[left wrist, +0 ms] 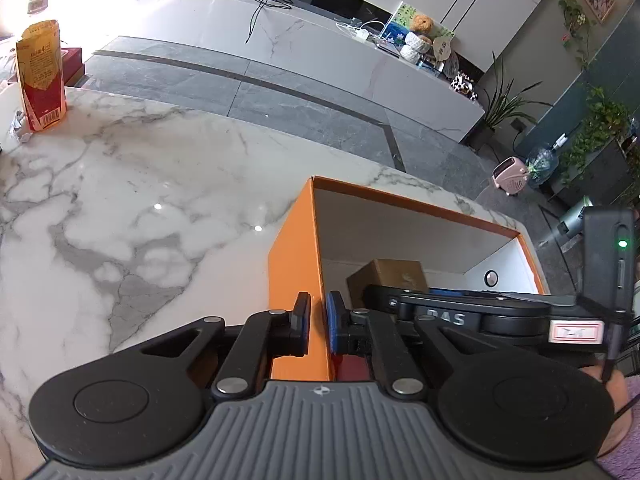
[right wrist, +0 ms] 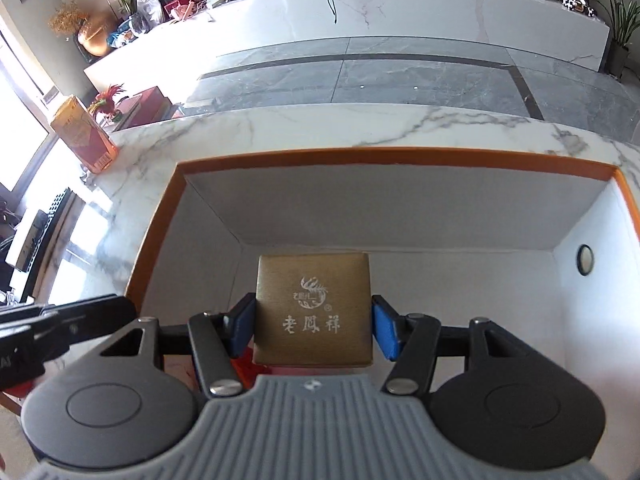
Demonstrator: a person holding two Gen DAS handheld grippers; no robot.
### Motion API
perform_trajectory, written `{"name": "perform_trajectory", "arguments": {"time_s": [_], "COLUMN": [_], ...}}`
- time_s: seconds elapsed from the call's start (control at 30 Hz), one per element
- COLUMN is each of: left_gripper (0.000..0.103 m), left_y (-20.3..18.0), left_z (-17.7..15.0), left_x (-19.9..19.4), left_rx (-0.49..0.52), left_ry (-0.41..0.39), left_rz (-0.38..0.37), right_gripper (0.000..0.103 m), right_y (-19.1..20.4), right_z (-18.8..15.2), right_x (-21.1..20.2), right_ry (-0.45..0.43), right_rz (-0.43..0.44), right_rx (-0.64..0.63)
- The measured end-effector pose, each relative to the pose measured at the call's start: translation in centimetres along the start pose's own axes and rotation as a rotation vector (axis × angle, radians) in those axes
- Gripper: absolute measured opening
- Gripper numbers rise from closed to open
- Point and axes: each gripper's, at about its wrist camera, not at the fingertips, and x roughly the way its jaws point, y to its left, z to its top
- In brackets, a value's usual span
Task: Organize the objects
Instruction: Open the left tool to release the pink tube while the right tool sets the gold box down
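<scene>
Gold box [right wrist: 314, 308] sits between the blue pads of the right gripper [right wrist: 314, 326], held at its two sides, inside the orange bin [right wrist: 400, 158], low over the white floor; whether its base already rests there cannot be told. Bin stands on the marble table [left wrist: 140, 184], near the edge toward the grey floor. Left gripper [left wrist: 318, 320] is nearly closed, pinching the bin's near orange wall, one pad outside, one inside; likely steadying it. No earlier view to compare. Progress, as judged: one item is being placed and not yet released; a red patch shows under the gold box at the bin's near end, possibly another item already in, too hidden to name. Left to do: let go of the gold box, then fetch the red-and-gold carton [left wrist: 42, 76], which stands upright well apart at the far corner of the table, with a crumpled scrap just beside it. Count: one bin, one gold box, one carton on the table, two grippers, one round black-rimmed hole [right wrist: 585, 260] in the bin's right wall. Other clutter lies on the far counter, off the table, and seems no part of this job.
</scene>
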Motion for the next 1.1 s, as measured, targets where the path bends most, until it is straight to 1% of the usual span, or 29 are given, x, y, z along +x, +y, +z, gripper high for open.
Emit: {"name": "perform_trajectory", "arguments": {"time_s": [0.07,0.17,0.27,0.37,0.47,0.53,0.57,0.63,0.7,0.73,0.77,0.8,0.83,0.87,0.9,0.93,1.0,1.1], "left_gripper": [0.006,0.006,0.005,0.005,0.005,0.005,0.005,0.005,0.005,0.006,0.005,0.005,0.005,0.005,0.005,0.005,0.005,0.005], "left_y": [0.5,1.2,1.7,2.0,2.1,2.1,2.1,2.1,2.1,2.1,2.1,2.0,1.9,1.8,1.7,1.7,1.7,1.7], "left_z": [0.2,0.4,0.6,0.6,0.6,0.5,0.5,0.5,0.5,0.5,0.5,0.5,0.5,0.5,0.5,0.5,0.4,0.4], "left_x": [-0.1,-0.2,-0.1,0.0,0.1,0.2,0.2,0.2,0.3,0.3,0.3,0.4,0.4,0.4,0.5,0.5,0.6,0.6], "left_rx": [-0.029,-0.062,-0.084,-0.091,-0.091,-0.092,-0.095,-0.099,-0.102,-0.104,-0.103,-0.101,-0.097,-0.093,-0.091,-0.09,-0.089,-0.092], "left_ry": [-0.009,-0.021,-0.021,-0.013,-0.013,-0.014,-0.014,-0.016,-0.014,-0.014,-0.012,-0.01,-0.012,-0.012,-0.01,-0.007,-0.002,0.0], "left_rz": [-0.028,-0.047,-0.06,-0.075,-0.081,-0.085,-0.087,-0.089,-0.09,-0.091,-0.091,-0.091,-0.088,-0.085,-0.084,-0.084,-0.085,-0.087], "right_gripper": [0.061,0.062,0.062,0.062,0.063,0.063,0.064,0.07,0.074,0.074,0.072,0.066,0.057,0.056,0.052,0.046,0.042,0.042], "right_y": [0.8,1.4,2.0,2.1,1.9,1.6,1.4,1.0,0.5,0.3,0.0,-0.2,-0.5,-0.6,-0.7,-0.7,-0.7,-0.3], "right_z": [0.5,0.8,1.5,1.5,1.4,1.4,1.4,1.4,1.6,1.6,1.7,1.8,1.8,1.7,1.7,1.6,1.3,1.1], "right_x": [1.3,2.6,4.2,4.9,5.4,5.5,5.4,5.0,4.5,4.2,4.2,4.1,4.2,4.3,4.4,4.5,4.7,4.5], "right_ry": [0.005,0.023,0.047,0.065,0.101,0.108,0.11,0.105,0.09,0.085,0.089,0.098,0.108,0.12,0.127,0.129,0.137,0.133], "right_rz": [-0.015,-0.02,-0.002,0.011,0.039,0.06,0.073,0.101,0.105,0.118,0.132,0.144,0.158,0.169,0.176,0.183,0.204,0.208], "right_rx": [-0.009,-0.005,0.028,0.053,0.08,0.086,0.089,0.107,0.119,0.13,0.141,0.155,0.169,0.176,0.177,0.175,0.173,0.153]}}
